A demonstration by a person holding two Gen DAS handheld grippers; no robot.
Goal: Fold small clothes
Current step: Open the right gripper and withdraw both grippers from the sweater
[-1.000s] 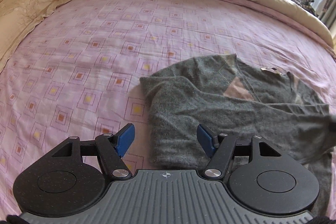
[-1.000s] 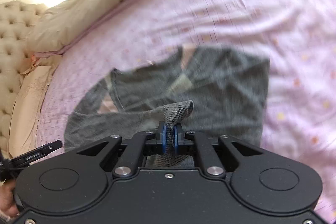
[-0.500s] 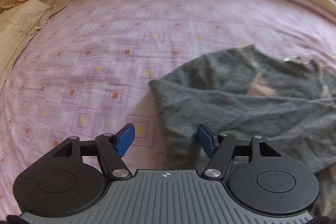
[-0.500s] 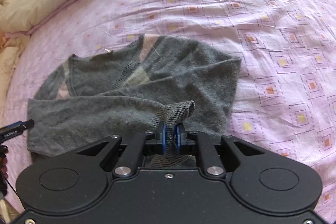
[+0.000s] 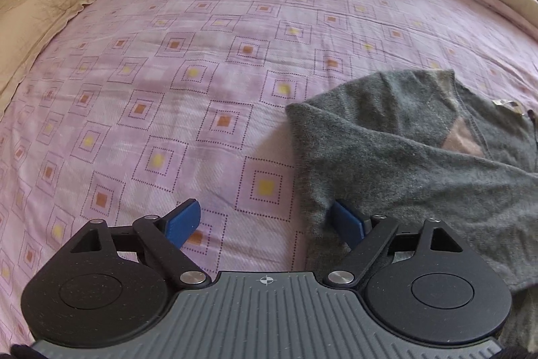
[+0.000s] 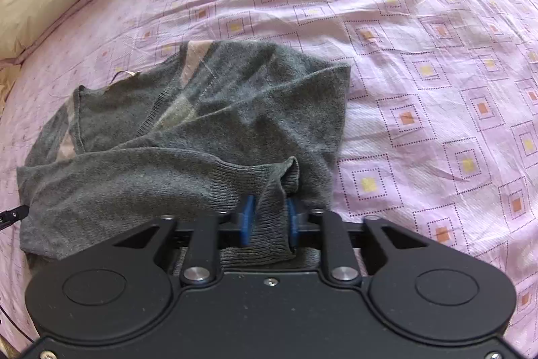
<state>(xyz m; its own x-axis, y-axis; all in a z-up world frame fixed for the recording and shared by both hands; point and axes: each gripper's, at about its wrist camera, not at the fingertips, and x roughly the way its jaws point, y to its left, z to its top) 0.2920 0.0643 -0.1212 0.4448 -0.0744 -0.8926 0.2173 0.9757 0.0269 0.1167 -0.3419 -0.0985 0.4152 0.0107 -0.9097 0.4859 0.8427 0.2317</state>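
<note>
While the right tongs (image 6: 268, 222) pinch the ribbed cuff (image 6: 265, 190) of the grey sweater (image 6: 188, 130), its sleeve drawn across the body on the pink bed sheet (image 6: 420, 32), the left tongs (image 5: 265, 221) stand wide apart and empty at the garment's near left edge. The step looks like a sleeve fold; next the cuff needs laying flat and letting go. The sweater's hem is hidden behind both tools, and its right side is cut off in the left view.

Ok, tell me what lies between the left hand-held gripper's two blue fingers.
Mostly bare pink bedsheet; the grey sweater edge reaches only the right finger, in the left wrist view.
</note>
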